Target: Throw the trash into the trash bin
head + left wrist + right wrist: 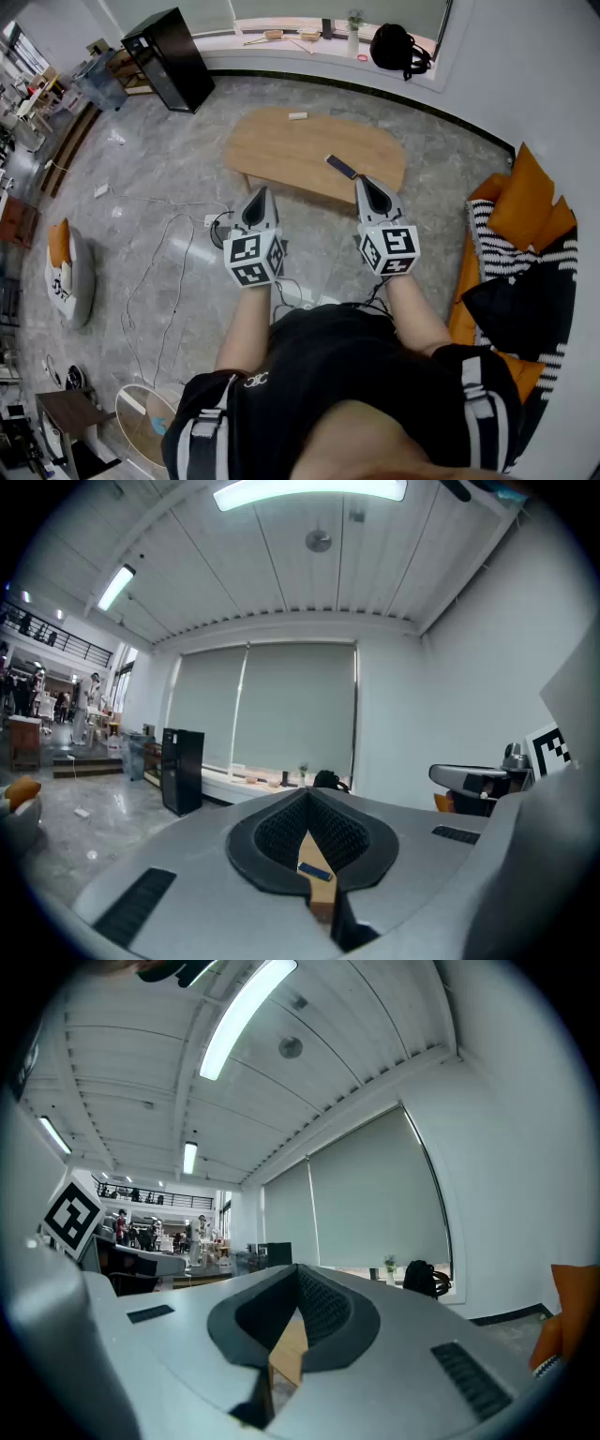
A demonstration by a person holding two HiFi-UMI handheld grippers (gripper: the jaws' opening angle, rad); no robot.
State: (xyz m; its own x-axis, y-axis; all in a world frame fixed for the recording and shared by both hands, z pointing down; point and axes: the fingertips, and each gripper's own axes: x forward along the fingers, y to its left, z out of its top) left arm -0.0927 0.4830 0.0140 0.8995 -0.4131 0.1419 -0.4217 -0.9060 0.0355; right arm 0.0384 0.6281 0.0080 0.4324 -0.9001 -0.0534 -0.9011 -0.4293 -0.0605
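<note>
A low wooden table stands ahead of me. On it lie a flat dark blue piece near the front edge and a small white scrap at the back. My left gripper and right gripper hover side by side just short of the table, both shut and holding nothing. In the left gripper view the dark blue piece shows on the table through the slit below the left gripper's closed tips. The right gripper view shows only bare table below the right gripper.
A tall black box-shaped bin stands at the back left by the window ledge. A sofa with orange and striped cushions lies at the right. Cables, a beanbag and a fan occupy the floor at left.
</note>
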